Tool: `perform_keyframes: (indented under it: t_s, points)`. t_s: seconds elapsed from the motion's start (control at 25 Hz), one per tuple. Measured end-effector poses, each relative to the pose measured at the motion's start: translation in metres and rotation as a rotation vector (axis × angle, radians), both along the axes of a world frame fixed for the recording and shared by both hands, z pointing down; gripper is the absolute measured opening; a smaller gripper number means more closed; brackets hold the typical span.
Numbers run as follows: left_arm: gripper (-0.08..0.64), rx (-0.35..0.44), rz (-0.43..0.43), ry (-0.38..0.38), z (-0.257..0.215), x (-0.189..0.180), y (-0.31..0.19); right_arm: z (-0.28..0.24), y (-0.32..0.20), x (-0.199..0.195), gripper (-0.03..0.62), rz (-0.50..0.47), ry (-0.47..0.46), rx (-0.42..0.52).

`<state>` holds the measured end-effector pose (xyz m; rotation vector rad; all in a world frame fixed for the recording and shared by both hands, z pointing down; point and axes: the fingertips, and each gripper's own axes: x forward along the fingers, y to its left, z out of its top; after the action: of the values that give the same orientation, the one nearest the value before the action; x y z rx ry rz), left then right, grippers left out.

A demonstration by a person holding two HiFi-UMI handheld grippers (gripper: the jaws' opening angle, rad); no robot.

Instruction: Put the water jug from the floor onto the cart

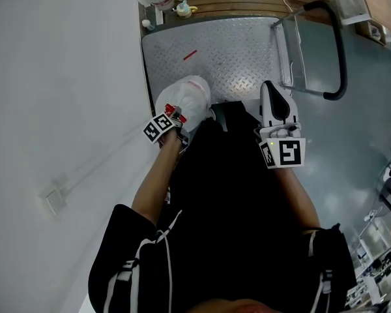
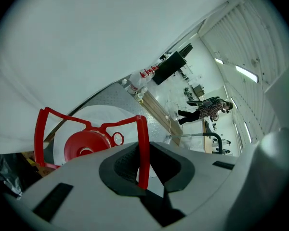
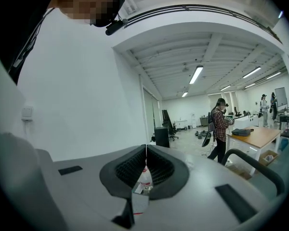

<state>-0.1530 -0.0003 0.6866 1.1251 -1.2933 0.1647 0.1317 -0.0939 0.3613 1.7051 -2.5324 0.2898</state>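
L gripper [image 2: 144,165] pinches jug's [image 1: 188,98] red handle [image 2: 143,150]; jug btm hidden by my shirt [image 1: 228,194]. R gripper [image 3: 145,154] closed tip-to-tip, empty.

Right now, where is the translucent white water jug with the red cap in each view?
Head view: water jug centre-left.
Left gripper view: lower left, its red handle clamped in the left tool.
Right gripper view: not in it.
Shared landmark: the cart's black push handle.
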Motion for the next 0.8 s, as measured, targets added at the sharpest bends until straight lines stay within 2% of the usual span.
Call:
perform_keyframes:
  t_s: [0.36,0.8]
  points:
    - [0.066,-0.008,0.137,-0.046,0.011,0.067,-0.077,0.002,-0.054,0.07,0.018,0.074,0.009,0.009]
    - [0.067,-0.022,0.189,-0.035,0.039,0.123,-0.167,0.011,-0.11,0.123,0.018,0.111,0.026,-0.013]
